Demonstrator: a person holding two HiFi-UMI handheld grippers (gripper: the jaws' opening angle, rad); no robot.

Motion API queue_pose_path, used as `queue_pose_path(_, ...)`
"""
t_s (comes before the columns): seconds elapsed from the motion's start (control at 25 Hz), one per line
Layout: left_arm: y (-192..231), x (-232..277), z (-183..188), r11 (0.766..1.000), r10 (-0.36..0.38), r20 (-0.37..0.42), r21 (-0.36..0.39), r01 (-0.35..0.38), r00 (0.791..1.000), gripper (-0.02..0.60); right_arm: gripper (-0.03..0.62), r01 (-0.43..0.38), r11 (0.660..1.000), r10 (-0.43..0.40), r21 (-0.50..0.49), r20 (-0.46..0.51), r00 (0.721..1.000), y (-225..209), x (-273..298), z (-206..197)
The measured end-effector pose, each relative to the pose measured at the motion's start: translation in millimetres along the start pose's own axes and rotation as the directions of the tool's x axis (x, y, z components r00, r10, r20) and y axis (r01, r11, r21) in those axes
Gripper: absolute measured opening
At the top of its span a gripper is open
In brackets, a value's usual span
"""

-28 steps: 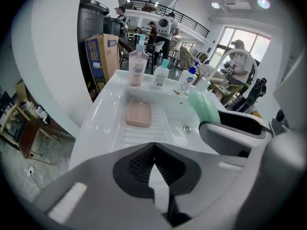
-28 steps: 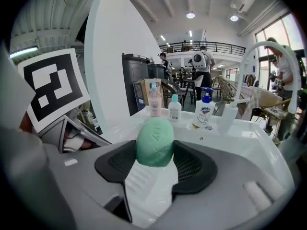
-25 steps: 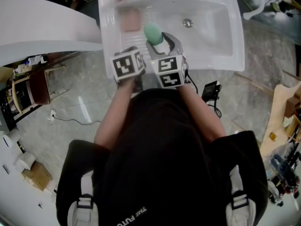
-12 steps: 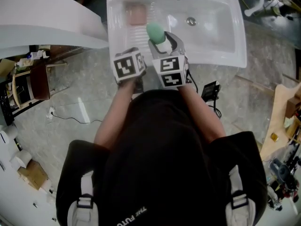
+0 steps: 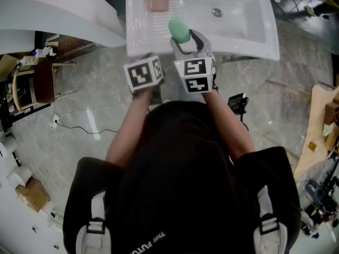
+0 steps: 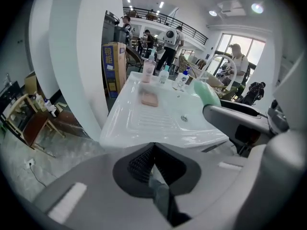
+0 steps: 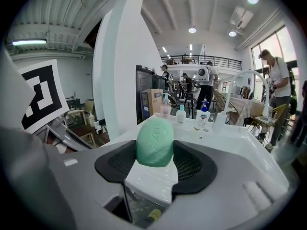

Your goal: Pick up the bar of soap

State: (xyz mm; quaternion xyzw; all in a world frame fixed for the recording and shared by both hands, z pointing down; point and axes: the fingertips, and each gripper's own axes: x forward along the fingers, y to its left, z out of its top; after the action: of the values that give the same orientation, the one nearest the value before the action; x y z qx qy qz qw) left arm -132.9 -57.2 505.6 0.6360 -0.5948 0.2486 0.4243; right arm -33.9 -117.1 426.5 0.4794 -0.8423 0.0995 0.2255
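Now, on your left, the left gripper [image 6: 152, 150] has its dark ribbed jaws pressed together with nothing between them, and it points toward the front edge of the white ceramic sink [image 5: 254, 33]. Just beyond it, a pale pink rectangular bar [image 5: 158, 0] lies flat on the sink's ribbed drainboard, apart from both grippers. To the right of that, the green oval bar of soap [image 7: 155, 142] is clamped between the two pads of your right gripper [image 7: 154, 153]. Its jaws are spread wide around the soap, which hangs in the air above the sink's near edge. Further right, the round metal drain [image 5: 216, 12] sits in the basin.
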Motion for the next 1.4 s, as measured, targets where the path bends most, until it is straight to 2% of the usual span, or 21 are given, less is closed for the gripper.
queue_pose_path(0.36, 10.3, -61.9, -82.1, 0.999, -0.014, 0.003, 0.029, 0.014, 1.000, -0.002, 0.261, 0.032, 0.999, -0.033, 0.013, 0.030, 0.999, 56.1, -81.5, -28.0)
queue_pose_path(0.64, 8.9, -83.7, -120.4, 0.999, -0.024, 0.001, 0.033, 0.024, 1.000, -0.002, 0.262, 0.048, 0.998, -0.050, 0.039, 0.039, 0.998, 81.2, -124.1, -47.7)
queue_pose_path(0.84, -0.7, -88.8, -130.7, 0.999, -0.029, -0.001, 0.039, 0.029, 1.000, -0.002, 0.262, 0.048, 0.998, -0.051, 0.049, 0.056, 0.997, 81.3, -138.8, -50.2)
queue_pose_path(1.12, -17.4, -86.1, -121.8, 0.999, -0.018, -0.006, 0.035, 0.019, 1.000, -0.002, 0.262, 0.035, 0.997, -0.040, 0.066, 0.076, 0.996, 63.6, -143.6, -40.3)
queue_pose_path(1.4, -47.1, -89.6, -115.9, 1.000, -0.010, 0.010, 0.013, 0.010, 1.000, -0.002, 0.262, 0.033, 0.999, -0.036, 0.034, 0.093, 0.995, 35.7, -157.1, -31.3)
